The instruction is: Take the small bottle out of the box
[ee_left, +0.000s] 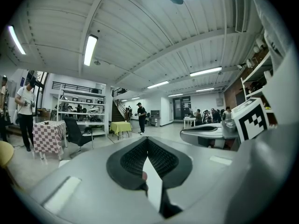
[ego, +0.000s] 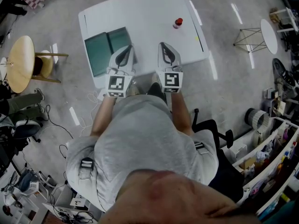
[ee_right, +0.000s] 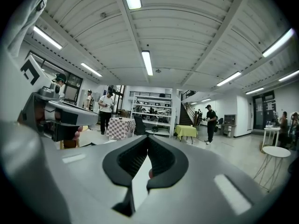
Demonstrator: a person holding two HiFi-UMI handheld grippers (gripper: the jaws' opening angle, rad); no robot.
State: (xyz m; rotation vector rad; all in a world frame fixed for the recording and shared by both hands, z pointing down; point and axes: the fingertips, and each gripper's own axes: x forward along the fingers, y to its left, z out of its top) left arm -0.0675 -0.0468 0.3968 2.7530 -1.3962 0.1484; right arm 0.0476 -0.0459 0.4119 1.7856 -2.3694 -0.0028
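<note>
In the head view a small bottle with a red cap [ego: 177,23] stands on the white table [ego: 145,13] toward its far right. The dark green box [ego: 106,49] lies open at the table's left side. My left gripper [ego: 126,49] hovers at the near edge just right of the box, its jaws shut with nothing held. My right gripper [ego: 164,46] is beside it, also shut and empty, well short of the bottle. In the left gripper view the left gripper [ee_left: 147,140] points level into the room. The right gripper [ee_right: 148,138] does the same in the right gripper view.
A round wooden stool [ego: 21,62] stands left of the table. A white round side table [ego: 269,34] and a wire stand [ego: 249,36] are at the right. A black office chair [ego: 211,127] and cluttered shelves [ego: 268,157] sit behind me. People [ee_right: 105,111] stand far off.
</note>
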